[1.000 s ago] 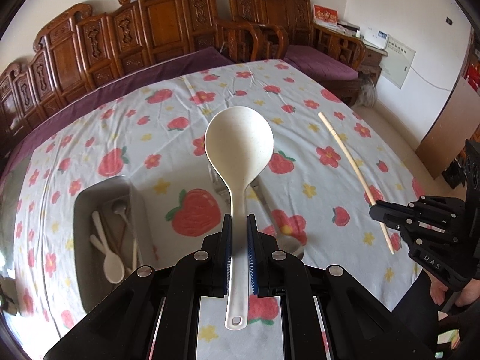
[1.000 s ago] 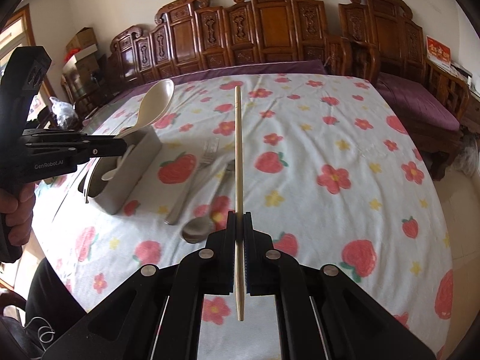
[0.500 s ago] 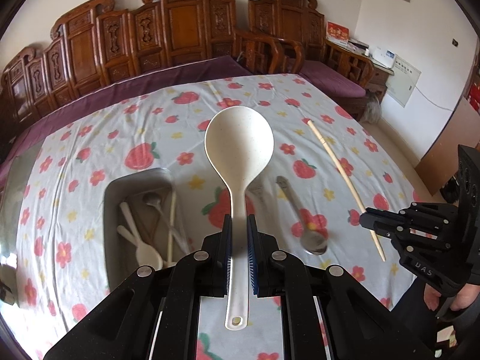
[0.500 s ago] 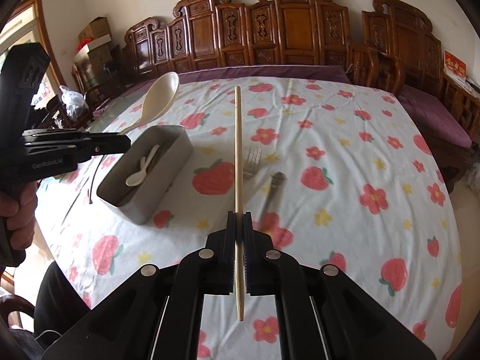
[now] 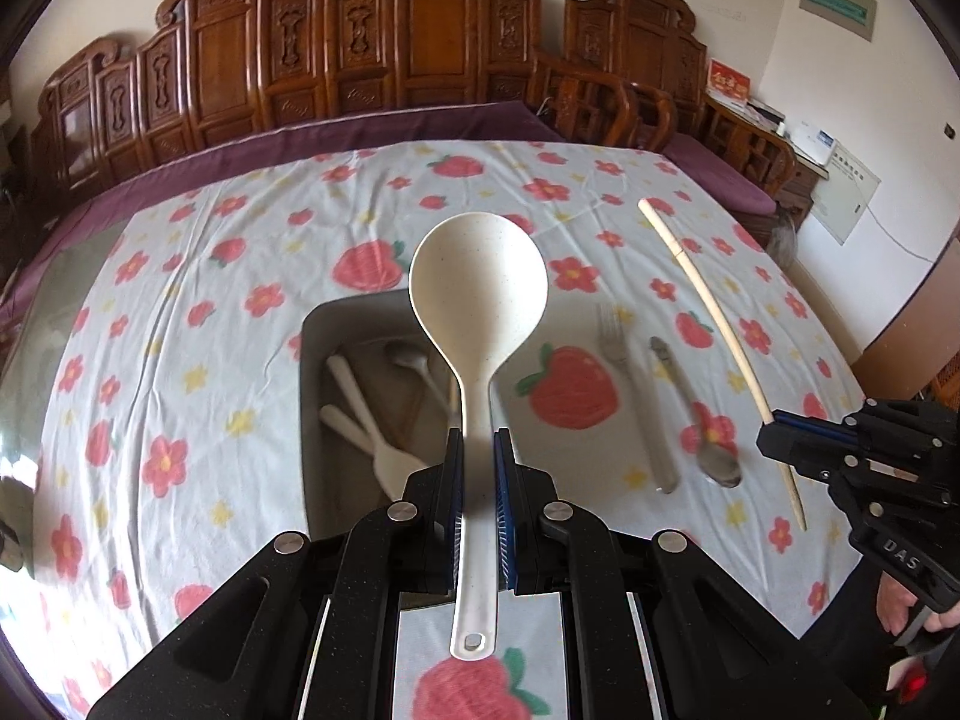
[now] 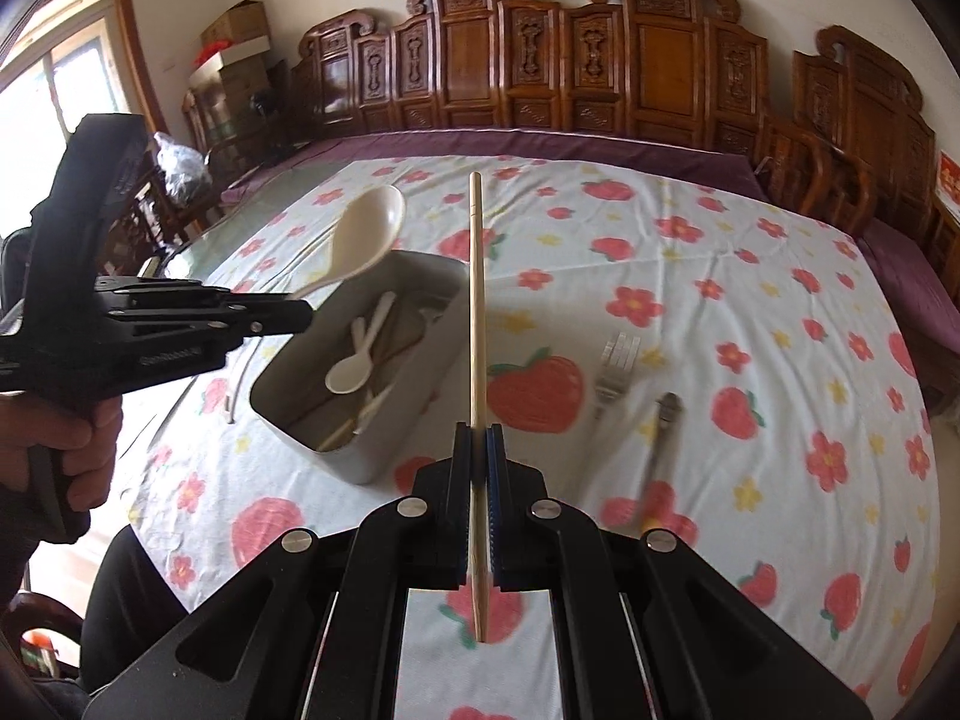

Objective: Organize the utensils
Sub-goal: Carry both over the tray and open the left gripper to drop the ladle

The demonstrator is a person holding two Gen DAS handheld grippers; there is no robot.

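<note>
Left wrist view first: the left claw point(image 5: 477, 450) is clamped tight on the handle of a big cream rice spoon point(image 5: 478, 294), its bowl sticking out ahead and riding above the near end of the grey utensil box point(image 5: 318, 324). Down inside that box lie small white spoons point(image 5: 360, 414) and a metal spoon point(image 5: 414, 360). Over to the right on the flowered worktop point(image 5: 180, 300), a metal fork point(image 5: 630, 384) and a metal serving spoon point(image 5: 696, 414) lie side by side, out of the box, both a little blurred. Far right, the right claw point(image 5: 774, 429) comes in from the edge, pinched on a long pale chopstick point(image 5: 702, 294) that slants up and away over the cloth.

Now the right wrist view: the right claw point(image 6: 478, 468) is closed on that chopstick point(image 6: 476, 300), which runs straight ahead, its shaft crossing just past the right edge of the utensil box point(image 6: 384, 456). The white spoons point(image 6: 360, 354) show clearly inside. On the left, a hand point(image 6: 66, 450) grips the left claw point(image 6: 297, 315), and the rice spoon point(image 6: 366, 240) is up in the air over the box's far left corner. The fork point(image 6: 615, 372) and the serving spoon point(image 6: 660, 438) rest on the worktop point(image 6: 780, 276) to the right, well apart from the box. Carved wooden chairs point(image 6: 600, 60) line the far side.
</note>
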